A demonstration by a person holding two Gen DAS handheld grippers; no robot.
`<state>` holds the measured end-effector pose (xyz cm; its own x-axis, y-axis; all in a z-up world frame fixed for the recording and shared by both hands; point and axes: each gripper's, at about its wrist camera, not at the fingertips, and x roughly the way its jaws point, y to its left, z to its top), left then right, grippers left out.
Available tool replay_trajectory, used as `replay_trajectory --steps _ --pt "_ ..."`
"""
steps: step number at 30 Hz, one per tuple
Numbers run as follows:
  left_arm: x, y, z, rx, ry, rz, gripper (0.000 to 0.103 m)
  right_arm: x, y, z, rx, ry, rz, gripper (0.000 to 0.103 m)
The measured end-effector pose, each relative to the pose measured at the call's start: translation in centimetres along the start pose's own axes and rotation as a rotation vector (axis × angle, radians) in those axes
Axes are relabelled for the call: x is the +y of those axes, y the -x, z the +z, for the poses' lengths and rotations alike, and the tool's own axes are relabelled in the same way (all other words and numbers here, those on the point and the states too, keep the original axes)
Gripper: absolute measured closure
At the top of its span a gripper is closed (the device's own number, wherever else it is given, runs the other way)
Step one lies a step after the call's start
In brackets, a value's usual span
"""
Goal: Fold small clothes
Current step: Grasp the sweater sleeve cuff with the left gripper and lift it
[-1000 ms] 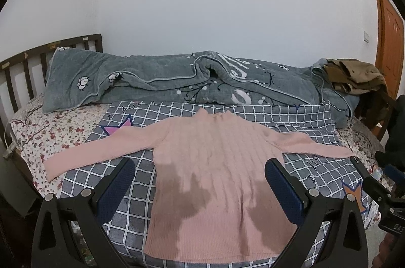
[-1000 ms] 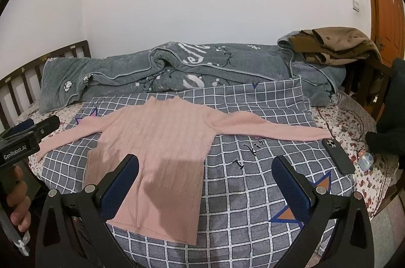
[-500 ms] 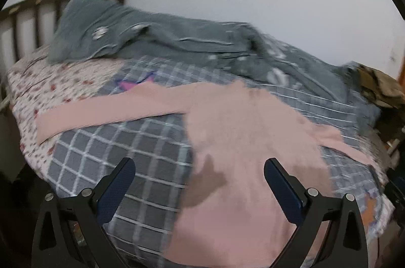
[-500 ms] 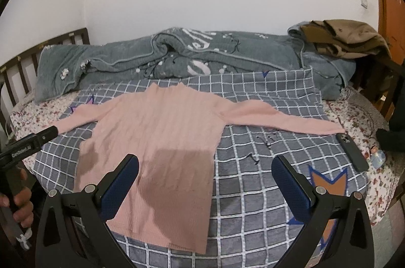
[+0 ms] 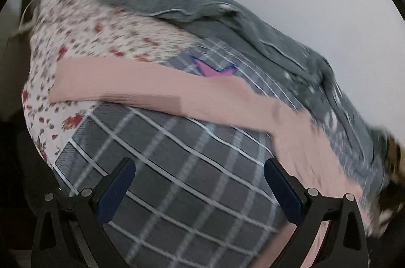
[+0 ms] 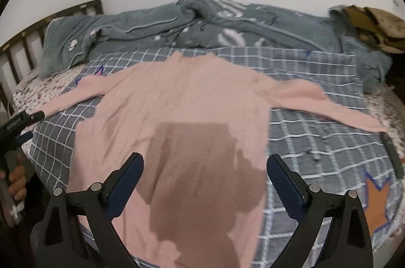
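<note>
Pink sweater (image 6: 182, 111) is lying flat on the grey checked sheet (image 6: 316, 131) mid-bed, both sleeves stretching out sideways, hem reaching the near edge of the bed. One sleeve (image 5: 121, 85) is running off the sheet onto the floral bedding (image 5: 83, 37) toward the headboard side. Right gripper (image 6: 205, 179) is hovering over the sweater's lower body, jaws spread wide, gripping nothing. Left gripper (image 5: 200, 182) is hanging over bare checked sheet beside the sweater near that sleeve, jaws wide apart, holding nothing; that view is blurry. Grey quilt (image 6: 202, 27) is bunching along the far edge. Dark phone (image 6: 392, 154) is sitting by the foot-end edge.
</note>
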<state>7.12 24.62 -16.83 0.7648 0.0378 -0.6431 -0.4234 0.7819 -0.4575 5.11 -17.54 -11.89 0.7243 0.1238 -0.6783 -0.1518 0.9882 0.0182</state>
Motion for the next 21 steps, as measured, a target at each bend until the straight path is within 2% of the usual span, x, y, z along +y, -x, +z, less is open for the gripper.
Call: replay_trajectory --steps 3,8,14,17,18,19,20,21 --pt "3.7 -1.5 1.4 -0.01 0.141 -0.038 0.004 0.8 -1.7 0.1 0.02 0.024 0.017 0.01" --pt "8.6 -3.8 3.5 -0.013 0.319 -0.073 0.012 1.5 -3.2 0.1 0.044 0.032 0.033 0.01" --pt "10.9 -4.7 5.9 -0.082 0.392 -0.03 0.022 1.7 -4.0 0.4 0.042 0.042 0.023 0.01" --pt "11.2 -5.0 6.9 -0.101 0.388 0.05 0.041 1.1 -4.3 0.7 0.043 0.028 0.027 0.01" --pt "11.2 -5.1 7.3 -0.104 0.374 0.101 0.061 0.9 -4.3 0.8 0.039 0.028 0.02 0.01" --pt "11.1 -5.1 7.6 -0.107 0.352 0.173 0.088 0.7 -4.3 0.9 0.031 0.035 0.006 0.01" --pt "11.1 -5.0 8.0 -0.115 0.329 0.228 0.094 0.6 -4.1 1.0 0.019 0.046 -0.009 0.01" --pt "11.0 -4.8 8.2 -0.12 0.316 0.233 0.096 0.5 -4.0 1.1 0.003 0.059 -0.022 0.01"
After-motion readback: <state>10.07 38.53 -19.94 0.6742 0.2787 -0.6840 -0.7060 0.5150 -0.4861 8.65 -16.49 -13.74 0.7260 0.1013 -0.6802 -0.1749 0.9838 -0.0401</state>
